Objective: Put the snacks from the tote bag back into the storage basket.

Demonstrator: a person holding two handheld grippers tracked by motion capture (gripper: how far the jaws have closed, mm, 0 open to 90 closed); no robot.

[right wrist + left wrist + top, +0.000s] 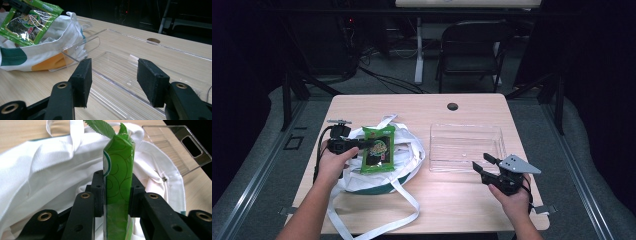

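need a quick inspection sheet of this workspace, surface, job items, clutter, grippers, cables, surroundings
surface: light wooden table, round hole near its far edge
job's things: green crinkly snack packet held above the white cloth tote bag; clear plastic tray empty, to the right of the bag
clutter: nothing seen
grippers: left gripper shut on the packet, pads pressing both faces; right gripper open, nothing between its pads, at the tray's near right corner
cables: black cable loops from the left gripper; more cables on the floor beyond the table
surroundings: dark folding chair and a white desk leg behind the table, grey carpet
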